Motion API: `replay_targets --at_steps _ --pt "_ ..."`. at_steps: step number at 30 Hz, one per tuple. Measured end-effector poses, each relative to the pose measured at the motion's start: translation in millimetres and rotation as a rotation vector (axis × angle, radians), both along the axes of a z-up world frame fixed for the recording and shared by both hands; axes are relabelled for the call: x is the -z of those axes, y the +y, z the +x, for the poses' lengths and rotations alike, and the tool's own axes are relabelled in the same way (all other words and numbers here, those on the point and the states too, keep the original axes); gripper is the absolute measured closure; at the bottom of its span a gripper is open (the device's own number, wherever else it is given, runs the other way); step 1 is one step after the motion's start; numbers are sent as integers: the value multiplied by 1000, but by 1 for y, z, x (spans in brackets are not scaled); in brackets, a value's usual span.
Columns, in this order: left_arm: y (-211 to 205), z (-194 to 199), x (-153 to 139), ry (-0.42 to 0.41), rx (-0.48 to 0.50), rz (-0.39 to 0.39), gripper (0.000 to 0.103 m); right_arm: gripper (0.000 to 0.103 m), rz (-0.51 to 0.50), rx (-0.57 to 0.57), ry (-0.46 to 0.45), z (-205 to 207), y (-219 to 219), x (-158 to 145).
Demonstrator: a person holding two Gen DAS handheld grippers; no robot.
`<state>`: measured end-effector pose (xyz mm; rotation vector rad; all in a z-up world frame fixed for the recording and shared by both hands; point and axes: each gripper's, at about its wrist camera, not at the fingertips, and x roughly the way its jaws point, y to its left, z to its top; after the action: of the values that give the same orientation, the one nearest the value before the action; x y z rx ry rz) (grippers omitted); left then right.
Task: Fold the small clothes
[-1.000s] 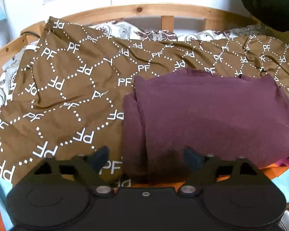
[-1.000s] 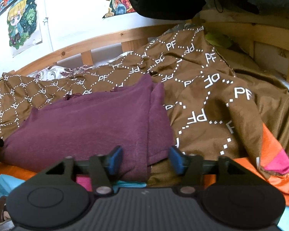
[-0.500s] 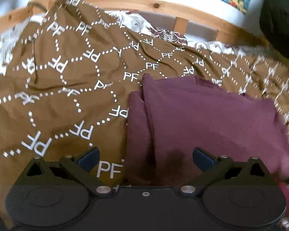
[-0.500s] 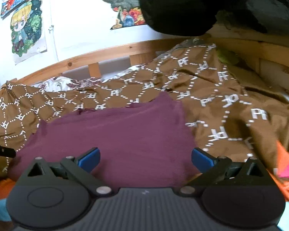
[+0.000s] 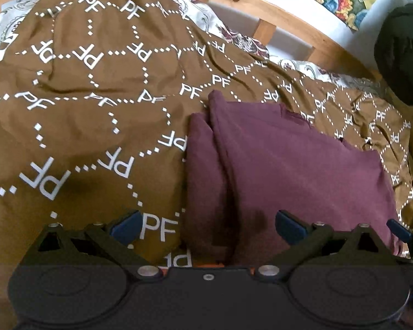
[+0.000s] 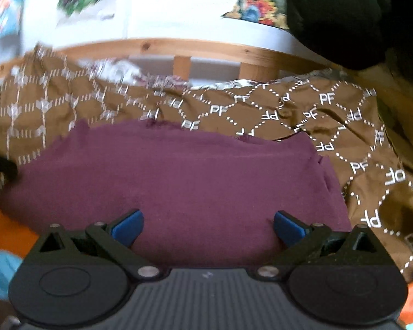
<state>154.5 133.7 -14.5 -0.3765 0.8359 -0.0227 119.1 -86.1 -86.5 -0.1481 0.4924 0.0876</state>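
A maroon garment [image 5: 289,165] lies folded on the brown "PF" patterned bedspread [image 5: 82,110], with a folded strip along its left edge. My left gripper [image 5: 208,227] is open and empty, just above the garment's near left corner. In the right wrist view the garment [image 6: 179,176] fills the middle. My right gripper [image 6: 208,227] is open and empty over the garment's near edge. A blue fingertip [image 5: 397,229] of the right gripper shows at the far right of the left wrist view.
A wooden bed rail [image 6: 179,48] runs behind the bedspread [image 6: 358,151]. A black bundle [image 6: 344,19] hangs at the upper right. Orange fabric [image 6: 2,228] and light blue fabric [image 6: 0,272] lie at the near left. Posters hang on the white wall [image 6: 165,8].
Both grippers have opened wide and let go of the garment. The right gripper has swung left over the garment's middle. The left view has tilted and drawn closer.
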Motion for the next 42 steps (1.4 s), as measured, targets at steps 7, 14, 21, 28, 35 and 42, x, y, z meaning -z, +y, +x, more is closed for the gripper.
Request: replay_targets --at_steps 7,14,21,28,35,42 --pt "-9 2 3 7 29 6 1 0 -129 9 -147 -19 22 25" --pt "-11 5 5 9 43 -3 1 0 -114 19 -190 -22 19 31" --pt "-6 12 17 48 22 -33 1 0 -110 21 -197 -23 18 33" --pt "-3 10 21 56 13 -39 1 0 -108 25 -217 -26 17 37" --pt "-5 11 22 60 11 -30 1 0 -95 27 -222 -26 17 39" --pt "-7 14 22 66 8 -28 1 0 -85 26 -222 -26 15 40"
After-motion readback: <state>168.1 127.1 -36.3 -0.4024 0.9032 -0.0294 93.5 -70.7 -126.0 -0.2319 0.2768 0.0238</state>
